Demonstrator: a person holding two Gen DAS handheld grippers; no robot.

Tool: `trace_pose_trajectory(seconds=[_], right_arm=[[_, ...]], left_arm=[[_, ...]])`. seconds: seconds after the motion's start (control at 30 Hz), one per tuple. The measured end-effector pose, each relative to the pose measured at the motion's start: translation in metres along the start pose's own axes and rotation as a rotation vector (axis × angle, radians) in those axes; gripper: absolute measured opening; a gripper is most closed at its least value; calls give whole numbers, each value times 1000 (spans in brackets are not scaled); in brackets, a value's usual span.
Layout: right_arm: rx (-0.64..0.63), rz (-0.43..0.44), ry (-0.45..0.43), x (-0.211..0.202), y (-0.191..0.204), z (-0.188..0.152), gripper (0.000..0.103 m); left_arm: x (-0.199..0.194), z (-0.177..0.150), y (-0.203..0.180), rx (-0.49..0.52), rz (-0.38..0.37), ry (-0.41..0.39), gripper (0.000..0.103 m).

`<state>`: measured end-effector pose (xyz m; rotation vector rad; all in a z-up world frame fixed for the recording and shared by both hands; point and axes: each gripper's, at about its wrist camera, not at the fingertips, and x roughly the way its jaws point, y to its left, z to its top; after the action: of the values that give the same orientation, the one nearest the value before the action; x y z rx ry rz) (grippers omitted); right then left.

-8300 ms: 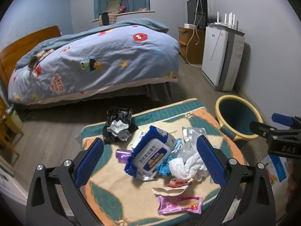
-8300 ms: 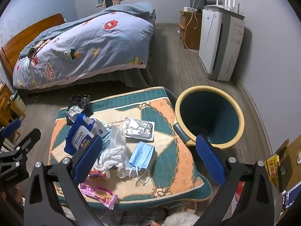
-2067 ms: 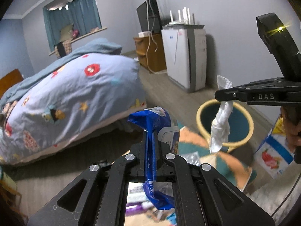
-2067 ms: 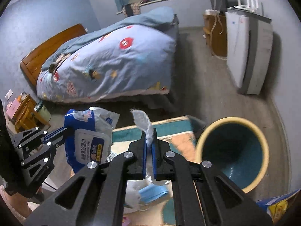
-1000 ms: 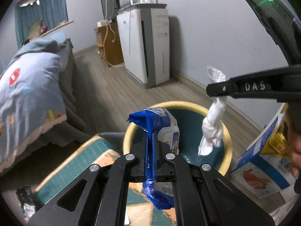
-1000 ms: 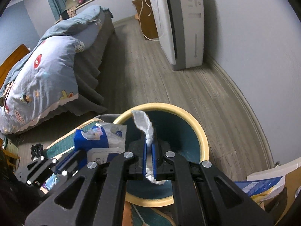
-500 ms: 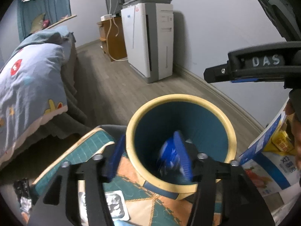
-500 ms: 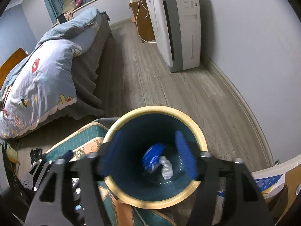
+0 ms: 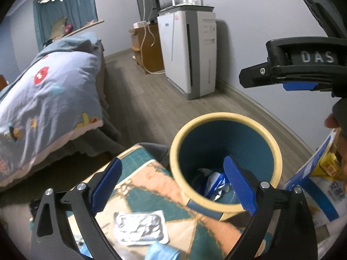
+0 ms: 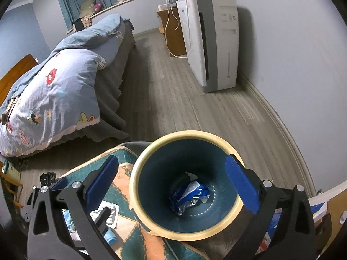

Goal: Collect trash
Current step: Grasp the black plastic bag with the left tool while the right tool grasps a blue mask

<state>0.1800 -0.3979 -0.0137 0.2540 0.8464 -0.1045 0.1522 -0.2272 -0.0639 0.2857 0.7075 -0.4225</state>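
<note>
A: Both tongs first. We log the left gripper [image 9: 173,184] with its blue pads spread wide and nothing between them; one pad sits over the cushion, the other over the bin mouth. We log the right gripper [image 10: 171,184] likewise wide apart and empty, its pads straddling the bin opening.

B: Agreed. We also see the right gripper from the side in the left wrist view [image 9: 303,73], above the bin. Now by size?

A: We note the bed [image 10: 54,91] with its patterned blue quilt at left, then the white air purifier [image 10: 212,43] against the far wall.

B: Next, the patterned cushion [image 9: 147,186] beneath the left gripper, touching the bin's side.

A: We record the bin [image 10: 216,139], teal inside with a cream rim, standing upright just beside that cushion.

B: Task items: we see the blue wipes pack [image 10: 190,197] crumpled at the bin's bottom, a pale scrap touching it.

A: On the cushion we log a silver blister pack [image 9: 141,227] and, near it, a light blue face mask [image 9: 162,251], blurred.
</note>
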Motion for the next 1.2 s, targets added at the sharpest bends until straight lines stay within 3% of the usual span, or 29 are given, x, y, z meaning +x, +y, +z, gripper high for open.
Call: trace_pose_trajectory(seconds=[0.27,0.53,0.67,0.93,1.2], right_arm=[[-15,40,-5,-7,26,-1,97],[-77,78,-2,-10,62,-7,97],[-130,93,18,-9,82,-17,97],[-198,150,124,14,134,-52,97],[-294,145,188,40,183,-75,97]], left_arm=[[-64,3,56,-32,63,-9,94],[-115,-27,126,-122,198,-22,95],[-121,-50,162,-214,227,2,95],[-131,-87,228,-295,325,41,95],[-123,-118,271,-288,402,109,96]])
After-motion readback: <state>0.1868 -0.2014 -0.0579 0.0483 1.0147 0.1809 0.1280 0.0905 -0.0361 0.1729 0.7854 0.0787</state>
